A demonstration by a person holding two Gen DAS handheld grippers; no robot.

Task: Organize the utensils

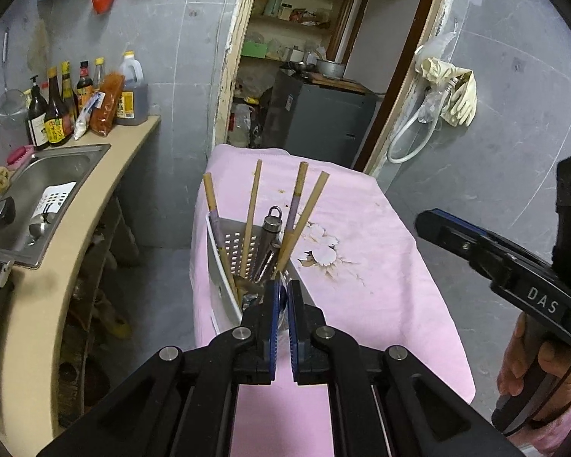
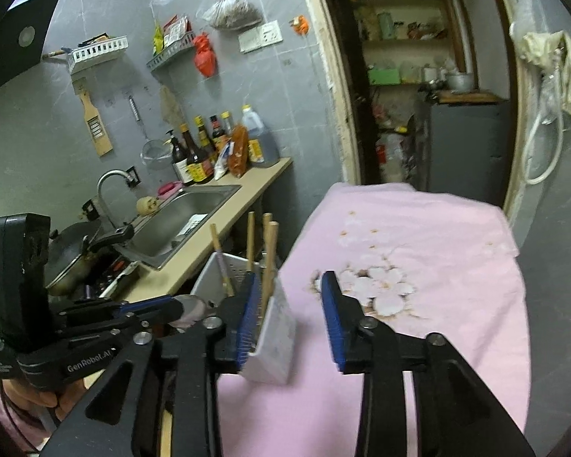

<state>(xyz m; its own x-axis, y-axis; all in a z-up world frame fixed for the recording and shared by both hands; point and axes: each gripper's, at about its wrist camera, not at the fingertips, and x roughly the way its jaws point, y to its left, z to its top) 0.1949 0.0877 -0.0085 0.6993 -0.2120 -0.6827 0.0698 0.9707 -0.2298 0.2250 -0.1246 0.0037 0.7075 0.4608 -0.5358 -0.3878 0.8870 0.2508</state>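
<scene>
A white perforated utensil holder (image 1: 224, 262) stands on the pink cloth-covered table (image 1: 361, 228). It holds several wooden chopsticks (image 1: 253, 209) and a metal tool with a ring end (image 1: 272, 224). My left gripper (image 1: 283, 293) is shut on a spoon (image 2: 192, 306) just above the holder's near edge; the spoon's bowl shows at its tips in the right wrist view. My right gripper (image 2: 291, 297) is open and empty above the cloth, right of the holder (image 2: 274, 327). It also shows in the left wrist view (image 1: 437, 228).
A counter (image 1: 106, 198) with a steel sink (image 1: 49, 182) and sauce bottles (image 1: 61, 110) runs along the left. A pan (image 2: 76, 251) sits on the stove. A doorway (image 1: 304, 76) to a pantry is behind the table. Gloves (image 1: 453, 91) hang on the wall.
</scene>
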